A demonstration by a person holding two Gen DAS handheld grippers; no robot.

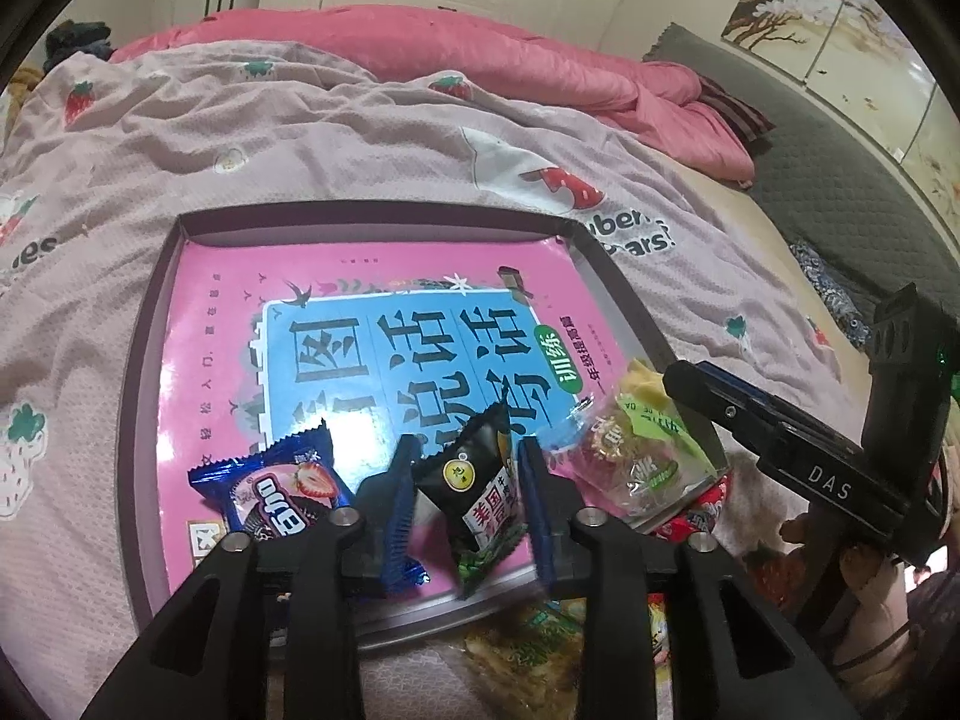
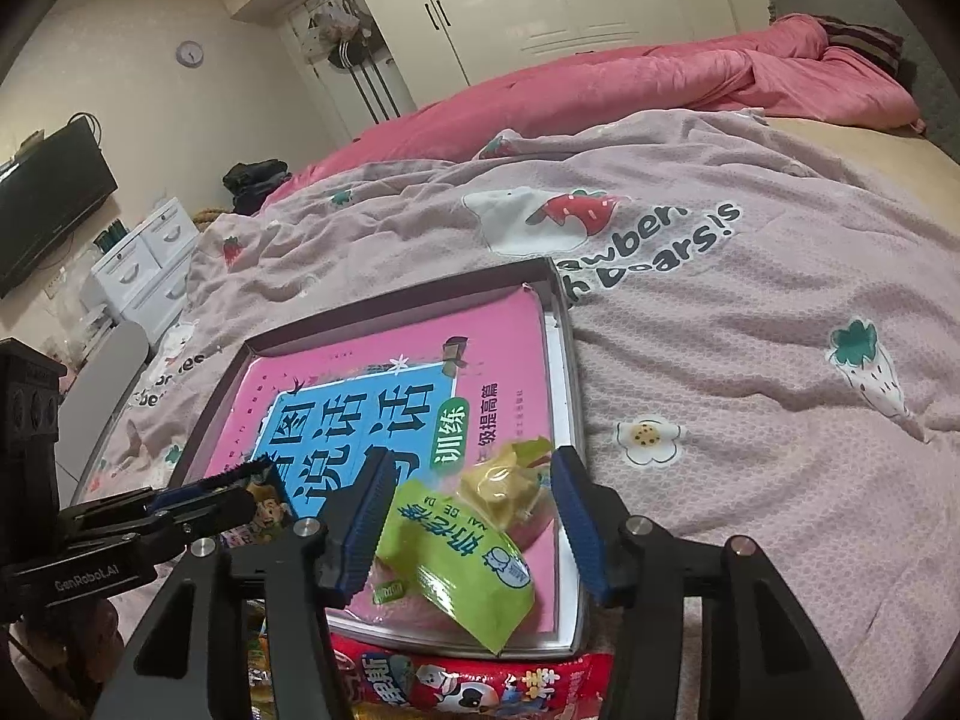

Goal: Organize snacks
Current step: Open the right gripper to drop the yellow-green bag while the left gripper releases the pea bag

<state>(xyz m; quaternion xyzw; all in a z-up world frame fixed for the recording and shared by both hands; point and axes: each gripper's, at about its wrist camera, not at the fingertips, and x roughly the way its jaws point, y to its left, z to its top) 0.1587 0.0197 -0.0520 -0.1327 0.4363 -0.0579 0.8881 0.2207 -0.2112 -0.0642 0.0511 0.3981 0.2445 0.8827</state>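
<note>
Left claw (image 1: 468,498) spread around black packet (image 1: 480,492), pads clear. Right claw (image 2: 474,522) spread around green packet (image 2: 456,552). Both resting in tray (image 1: 150,360): drop-off, likely.

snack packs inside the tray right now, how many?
3. Blue strawberry pack at the tray's near-left; black pack between the left gripper's open jaws; green-and-clear pack near-right, between the right gripper's jaws. Others lie outside, partly hidden.

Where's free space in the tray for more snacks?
Free: the far half of the tray, over the pink book up to the back wall. Crowded: the near edge, with the blue packet, black packet and green packet side by side.
</note>
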